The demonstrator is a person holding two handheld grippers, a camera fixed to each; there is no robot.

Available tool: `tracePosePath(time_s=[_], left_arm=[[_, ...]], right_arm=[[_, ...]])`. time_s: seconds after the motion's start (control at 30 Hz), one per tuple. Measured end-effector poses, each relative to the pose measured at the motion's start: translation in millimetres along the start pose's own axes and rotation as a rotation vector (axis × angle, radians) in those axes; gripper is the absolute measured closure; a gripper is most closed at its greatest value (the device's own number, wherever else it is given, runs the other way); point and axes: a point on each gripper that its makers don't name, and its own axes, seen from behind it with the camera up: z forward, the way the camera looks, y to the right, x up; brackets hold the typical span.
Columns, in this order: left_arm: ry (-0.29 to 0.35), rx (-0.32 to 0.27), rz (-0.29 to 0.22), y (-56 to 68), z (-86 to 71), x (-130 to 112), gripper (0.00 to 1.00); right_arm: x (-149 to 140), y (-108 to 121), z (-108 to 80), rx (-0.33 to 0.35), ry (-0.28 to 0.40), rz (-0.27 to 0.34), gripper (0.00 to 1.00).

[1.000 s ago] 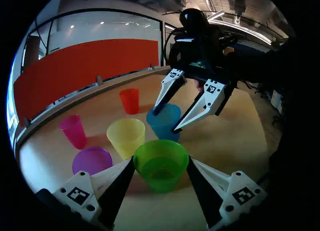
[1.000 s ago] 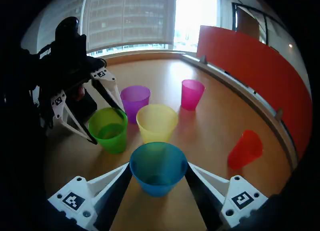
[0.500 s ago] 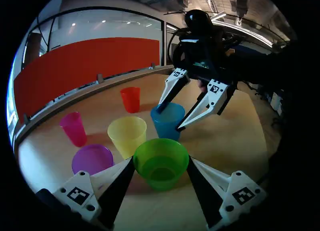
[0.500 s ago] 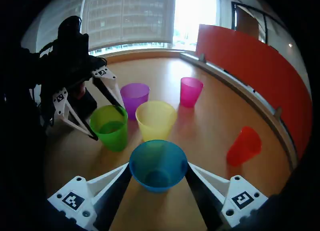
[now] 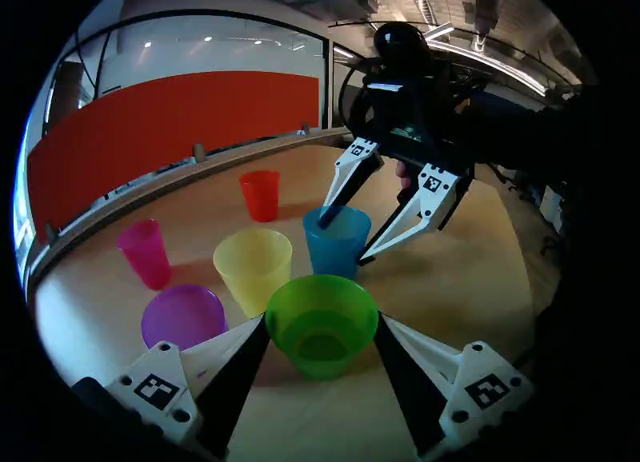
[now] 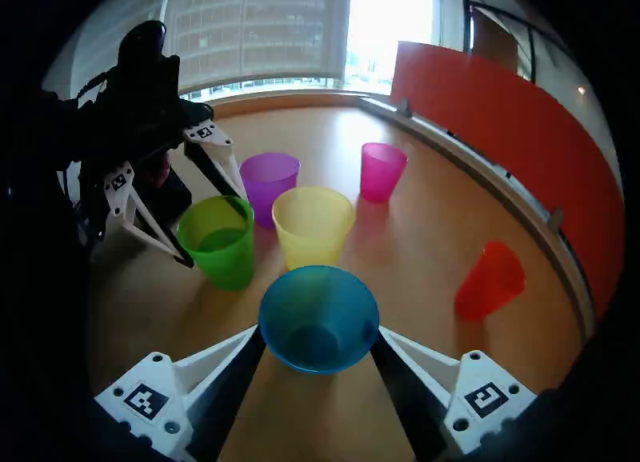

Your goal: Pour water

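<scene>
My left gripper (image 5: 320,320) is shut on a green cup (image 5: 322,358) that stands upright on the wooden table (image 5: 472,278) and seems to hold a little water. My right gripper (image 6: 318,332) is shut on a blue cup (image 6: 318,302), its mouth tipped slightly toward the camera. In the left gripper view the blue cup (image 5: 336,246) sits just behind the green one, with the right gripper (image 5: 343,240) clamped on it. In the right gripper view the green cup (image 6: 218,246) is at left inside the left gripper (image 6: 217,239).
A yellow cup (image 5: 252,266), a purple cup (image 5: 182,318), a pink cup (image 5: 144,252) and a red cup (image 5: 260,194) stand close by on the table. A red wall panel (image 5: 176,126) runs along the table's far edge. Bare wood lies to the right (image 6: 432,238).
The right gripper has lifted the blue cup slightly and tipped its mouth toward the camera. The green cup and the left gripper have hardly moved.
</scene>
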Motion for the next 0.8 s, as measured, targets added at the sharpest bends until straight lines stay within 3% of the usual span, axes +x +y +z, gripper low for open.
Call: tracePosePath(time_s=[0.1,0.5,0.8], left_arm=[[-0.010,-0.004,-0.004,0.0,-0.3,-1.8,0.11],[-0.060,-0.003,-0.007,-1.1,-1.8,-12.4,0.11],[-0.087,0.002,0.026,0.0,-12.3,-15.0,0.09]], right_arm=[[-1.5,-0.1,-0.9,-0.002,-0.002,0.002,0.00],[-8.8,-0.4,-5.4,-0.015,-0.011,0.000,0.00],[-11.5,-5.5,-10.5,-0.018,-0.014,0.000,0.00]])
